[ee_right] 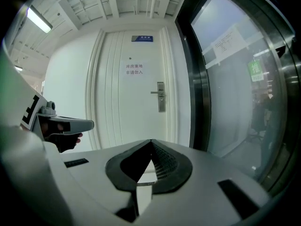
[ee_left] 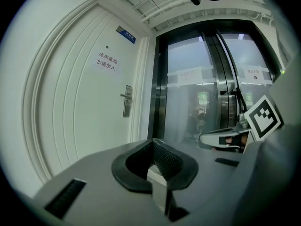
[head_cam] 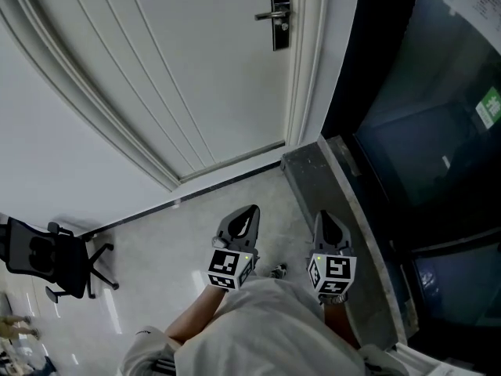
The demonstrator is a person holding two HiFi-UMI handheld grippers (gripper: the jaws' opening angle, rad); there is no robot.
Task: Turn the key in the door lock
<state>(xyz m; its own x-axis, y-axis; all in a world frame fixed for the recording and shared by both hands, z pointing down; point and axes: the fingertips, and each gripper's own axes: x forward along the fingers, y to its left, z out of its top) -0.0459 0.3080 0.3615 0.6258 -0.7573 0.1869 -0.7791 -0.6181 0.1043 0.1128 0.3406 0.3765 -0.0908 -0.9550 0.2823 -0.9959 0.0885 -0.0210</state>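
A white panelled door [head_cam: 188, 77] stands closed ahead, some way off. Its lock plate with a lever handle [head_cam: 279, 14] sits at the door's right edge; it shows small in the left gripper view as the lock [ee_left: 127, 100] and in the right gripper view as the lock [ee_right: 161, 96]. Whether a key is in it is too small to tell. My left gripper [head_cam: 252, 208] and right gripper [head_cam: 322, 214] are held side by side low in front of me, both pointing toward the door. Each is shut with nothing between its tips: left gripper [ee_left: 151, 141], right gripper [ee_right: 151, 141].
A dark-framed glass wall [head_cam: 423, 131] runs along the right, with a grey stone ledge [head_cam: 344, 202] at its foot beside my right gripper. A black office chair [head_cam: 55, 261] stands at the left on the pale floor. A paper notice [ee_right: 134, 69] hangs on the door.
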